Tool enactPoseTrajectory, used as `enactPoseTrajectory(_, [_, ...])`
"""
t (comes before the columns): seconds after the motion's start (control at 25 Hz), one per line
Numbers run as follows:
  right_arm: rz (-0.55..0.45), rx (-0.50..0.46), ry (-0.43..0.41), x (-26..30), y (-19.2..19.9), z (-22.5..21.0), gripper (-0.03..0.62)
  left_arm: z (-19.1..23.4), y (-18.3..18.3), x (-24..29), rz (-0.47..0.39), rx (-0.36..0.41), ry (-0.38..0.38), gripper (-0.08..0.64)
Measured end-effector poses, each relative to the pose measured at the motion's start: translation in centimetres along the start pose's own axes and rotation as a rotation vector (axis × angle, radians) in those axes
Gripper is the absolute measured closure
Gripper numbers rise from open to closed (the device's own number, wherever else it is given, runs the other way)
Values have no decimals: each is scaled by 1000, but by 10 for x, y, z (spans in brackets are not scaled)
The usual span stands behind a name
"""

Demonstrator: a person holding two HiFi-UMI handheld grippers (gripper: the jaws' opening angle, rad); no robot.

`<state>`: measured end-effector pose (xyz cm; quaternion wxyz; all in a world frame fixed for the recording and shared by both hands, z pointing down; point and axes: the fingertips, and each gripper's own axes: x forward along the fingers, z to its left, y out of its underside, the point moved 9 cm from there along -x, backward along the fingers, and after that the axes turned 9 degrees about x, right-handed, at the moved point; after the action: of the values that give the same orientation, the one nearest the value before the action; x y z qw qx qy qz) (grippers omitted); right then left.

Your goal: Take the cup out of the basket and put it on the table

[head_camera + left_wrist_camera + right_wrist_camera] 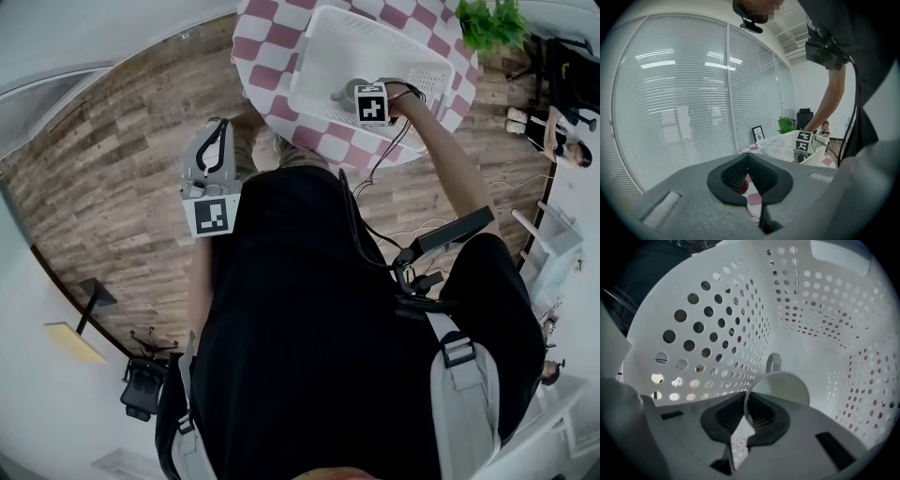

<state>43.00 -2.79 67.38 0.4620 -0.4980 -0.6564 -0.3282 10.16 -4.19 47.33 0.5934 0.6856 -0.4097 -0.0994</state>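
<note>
head view: right gripper point(372, 103) reaches inside the white basket point(319, 42) on the checkered bench point(261, 42); left gripper point(211, 180) is held off the bench.
left gripper view: jaws together, empty.
right gripper view: jaws clamped on the rim of the white cup point(785, 387), which is inside the basket.

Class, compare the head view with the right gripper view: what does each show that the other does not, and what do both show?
Head view only: the checked table, the plant, the wooden floor and the left gripper over that floor. Right gripper view only: the jaws closed on the rim of the white cup, with its handle behind. Both: the white perforated basket and the right gripper reaching inside it.
</note>
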Motion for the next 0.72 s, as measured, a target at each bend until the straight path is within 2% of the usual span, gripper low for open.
enactPoseTrajectory(0.24, [-29,38,-44,2,-2,-5,561,-1,1,-2,-9,-33,-18,555])
enactPoseTrajectory(0.4, [-2,20,-75,11,-6,-3,555,-4,2,-3,-5,-33,-14,555])
enactPoseTrajectory(0.52, [21,4,-70,9,-8,-1,554,-6,2,-3,-6,-17,-2,555])
enactPoseTrajectory(0.72, [-12,56,-36,2,-10,-7,561,-8,0,2,-25,1,22,555])
